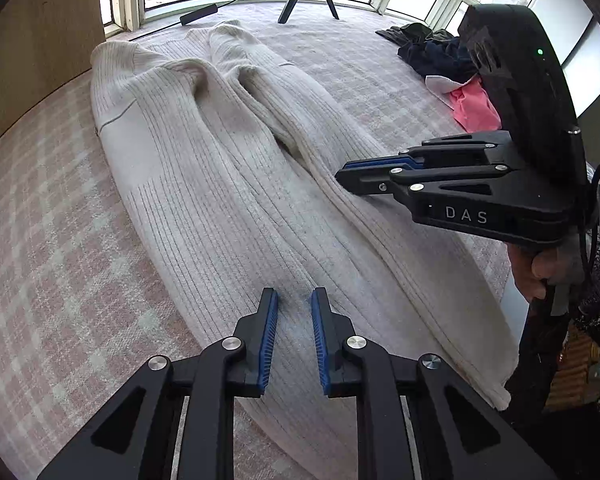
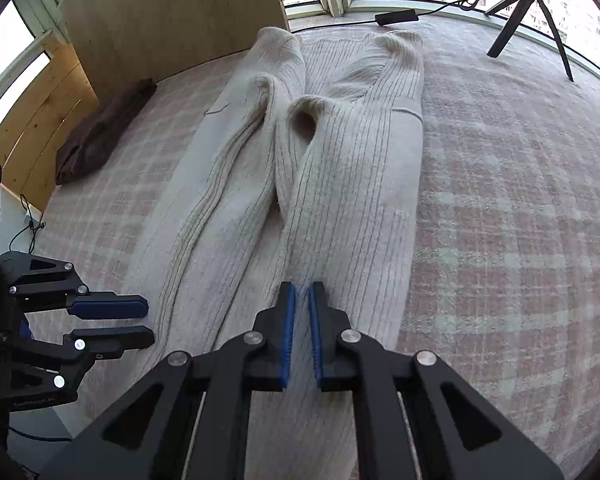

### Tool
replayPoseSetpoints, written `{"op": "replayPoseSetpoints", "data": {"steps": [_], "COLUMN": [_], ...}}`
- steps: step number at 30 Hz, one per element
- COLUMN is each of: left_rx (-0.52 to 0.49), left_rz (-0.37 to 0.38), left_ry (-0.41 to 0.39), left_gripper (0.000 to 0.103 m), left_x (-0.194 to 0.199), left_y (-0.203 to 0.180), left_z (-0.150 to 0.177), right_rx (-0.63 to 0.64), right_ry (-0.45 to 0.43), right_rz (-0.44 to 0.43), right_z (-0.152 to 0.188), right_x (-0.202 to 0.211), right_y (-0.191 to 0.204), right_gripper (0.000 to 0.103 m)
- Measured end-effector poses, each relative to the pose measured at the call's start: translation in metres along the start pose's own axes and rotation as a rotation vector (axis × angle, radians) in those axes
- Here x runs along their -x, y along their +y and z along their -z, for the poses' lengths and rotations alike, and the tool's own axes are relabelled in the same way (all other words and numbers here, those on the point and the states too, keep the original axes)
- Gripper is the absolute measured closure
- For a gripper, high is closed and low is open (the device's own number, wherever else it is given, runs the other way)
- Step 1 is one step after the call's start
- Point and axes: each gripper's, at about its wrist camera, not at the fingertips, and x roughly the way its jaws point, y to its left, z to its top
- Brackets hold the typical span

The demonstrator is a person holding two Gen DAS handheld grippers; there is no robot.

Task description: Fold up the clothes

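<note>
Over the pink plaid bedcover (image 2: pixel 500 208), cream ribbed cardigan (image 2: pixel 340 184) lies flat lengthwise, sleeves folded in. Left gripper (image 1: pixel 295 300) fingers slightly apart, nothing between them; right gripper (image 2: pixel 302 292) nearly closed, empty. Both hover above the near hem. Risks, my read: pads pinch only the top knit layer so the fold drags unevenly; loose sleeves slide out when the hem lifts. Readable text: "DAS" on the right gripper body; left's label too blurred
</note>
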Motion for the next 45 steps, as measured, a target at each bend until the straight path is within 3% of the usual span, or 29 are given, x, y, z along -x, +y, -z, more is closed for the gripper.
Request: {"op": "replayPoseSetpoints", "data": {"steps": [2,4,7,11,15,18,20,21,25,32,37,39,40,42,45], "left_rx": [-0.042,-0.041,-0.042,-0.056,-0.103,-0.026,0.056,0.083,0.078,0.093,0.047,0.045,0.052,0.084,0.112], "left_rz": [0.005,0.03,-0.002,-0.012,-0.019,-0.006,0.025,0.024,-0.025,-0.074,-0.077,-0.064,-0.035,0.008,0.088], "left_ry": [0.006,0.01,-0.004,0.046,0.091,0.078,0.081,0.088,0.121,0.124,0.121,0.112,0.113,0.104,0.065], "left_gripper": [0.087,0.084,0.075,0.075,0.075,0.07,0.069,0.069,0.067,0.06,0.062,0.07,0.079,0.086,0.09], "left_x": [0.006,0.018,0.034,0.028,0.036,0.056,0.062,0.062,0.051,0.042,0.04,0.04,0.038,0.038,0.05], "left_y": [-0.009,-0.012,-0.013,-0.024,-0.046,-0.046,-0.044,-0.045,-0.055,-0.066,-0.077,-0.077,-0.077,-0.076,-0.074], "left_z": [0.002,0.003,0.017,0.041,0.075,0.1,0.113,0.119,0.129,0.128,0.13,0.13,0.129,0.127,0.122], "right_rx": [0.049,0.021,-0.044,-0.007,0.079,0.01,-0.032,-0.051,-0.083,-0.053,0.005,0.012,0.003,-0.017,-0.047], "right_ry": [0.04,0.006,-0.032,0.047,0.093,0.068,0.06,0.058,0.08,0.04,0.04,0.043,0.046,0.055,0.068], "right_rz": [-0.018,-0.025,-0.024,-0.027,-0.043,-0.049,-0.029,-0.02,-0.008,0.004,0.012,-0.005,-0.023,-0.054,-0.101], "right_z": [0.0,-0.002,0.001,0.028,0.064,0.1,0.121,0.132,0.162,0.173,0.178,0.179,0.177,0.173,0.167], "right_x": [0.009,0.027,0.04,0.021,0.044,0.079,0.09,0.094,0.094,0.084,0.082,0.082,0.082,0.084,0.086], "right_y": [0.006,-0.001,-0.015,-0.005,0.02,0.013,0.006,0.003,-0.001,0.011,0.024,0.024,0.024,0.024,0.023], "right_gripper": [0.094,0.094,0.094,0.094,0.094,0.091,0.07,0.066,0.065,0.065,0.065,0.072,0.081,0.082,0.084]}}
